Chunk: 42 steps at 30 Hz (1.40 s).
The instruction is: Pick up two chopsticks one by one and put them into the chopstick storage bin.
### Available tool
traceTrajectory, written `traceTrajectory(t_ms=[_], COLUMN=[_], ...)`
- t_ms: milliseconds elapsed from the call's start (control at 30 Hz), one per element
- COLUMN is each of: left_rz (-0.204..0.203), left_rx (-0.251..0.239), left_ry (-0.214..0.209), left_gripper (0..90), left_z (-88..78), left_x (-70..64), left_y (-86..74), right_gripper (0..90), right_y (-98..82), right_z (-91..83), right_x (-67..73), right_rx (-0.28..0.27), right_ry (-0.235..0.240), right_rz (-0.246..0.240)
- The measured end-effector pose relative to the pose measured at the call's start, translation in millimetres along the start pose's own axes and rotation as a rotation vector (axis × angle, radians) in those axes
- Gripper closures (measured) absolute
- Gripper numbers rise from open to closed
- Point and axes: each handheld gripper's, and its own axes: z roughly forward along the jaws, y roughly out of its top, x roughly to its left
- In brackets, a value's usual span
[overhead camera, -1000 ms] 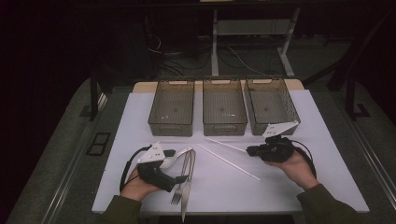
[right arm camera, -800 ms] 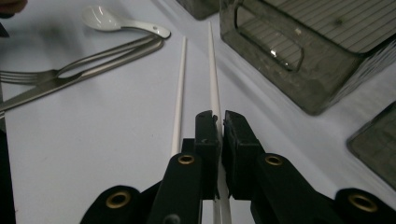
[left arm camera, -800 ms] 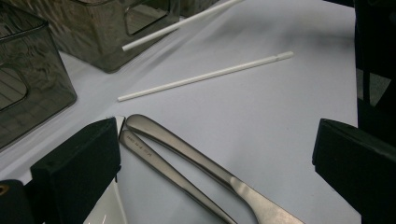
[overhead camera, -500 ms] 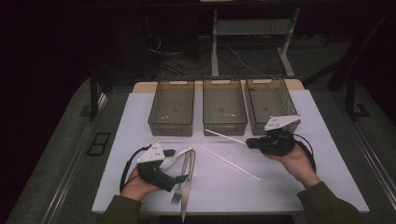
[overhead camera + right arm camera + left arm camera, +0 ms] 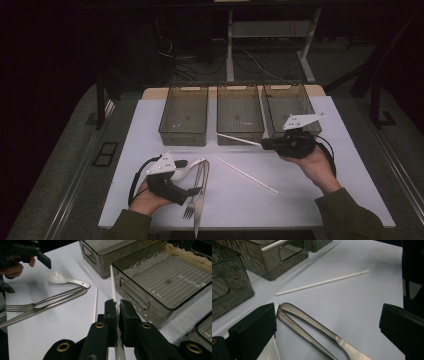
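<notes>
A dark room with cables and desk legs behind; in front of me a white counter (image 5: 310,200) carrying three smoked-plastic bins in a row.

My right tongs (image 5: 116,308) are clamped on a white chopstick (image 5: 113,285), which runs forward from between their pads toward the near wall of the middle bin (image 5: 239,114); the right bin (image 5: 290,102) sits just beyond that hand. The second chopstick (image 5: 244,173) lies flat on the counter, well off to the left of the right tongs and between the two hands.

I judge the stick light, stiff and smooth, so it will pivot or slide in the pads if I hold it too near one end; the grip looks set toward its rear, which leaves a long free tip that can swing. Taking the other one nearer its middle would be steadier.

The right hand is raised off the counter, palm up under the tool, tongs pointing left. My left tongs (image 5: 327,332) stand wide apart, low over the handles of the fork (image 5: 194,192) and knife (image 5: 200,200), with a white spoon (image 5: 186,167) just beside them; that hand rests on the counter.
</notes>
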Motion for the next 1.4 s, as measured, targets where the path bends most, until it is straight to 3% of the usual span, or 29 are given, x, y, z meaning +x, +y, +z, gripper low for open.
traceTrajectory(t_ms=[433,567,1100,1400], left_rz=[-0.004,0.001,-0.012,-0.011], left_rx=[-0.001,-0.005,-0.006,-0.013], left_ry=[0.0,0.003,0.005,0.006], left_gripper=[0.1,0.1,0.1,0.1], left_z=[-0.1,-0.5,-1.0,-1.1], left_x=[-0.8,-0.3,0.5,1.0], left_y=[0.3,0.5,0.0,0.4], right_gripper=[84.6,84.5,84.6,84.5], right_y=[16.4,27.5,77.1,100.1], right_z=[3.9,12.5,63.6,97.9], right_x=[4.4,5.0,8.7,2.3], right_rx=[-0.033,-0.044,-0.015,-0.002], right_ry=[0.011,0.006,-0.033,-0.082], right_rz=[-0.011,-0.013,-0.031,-0.004])
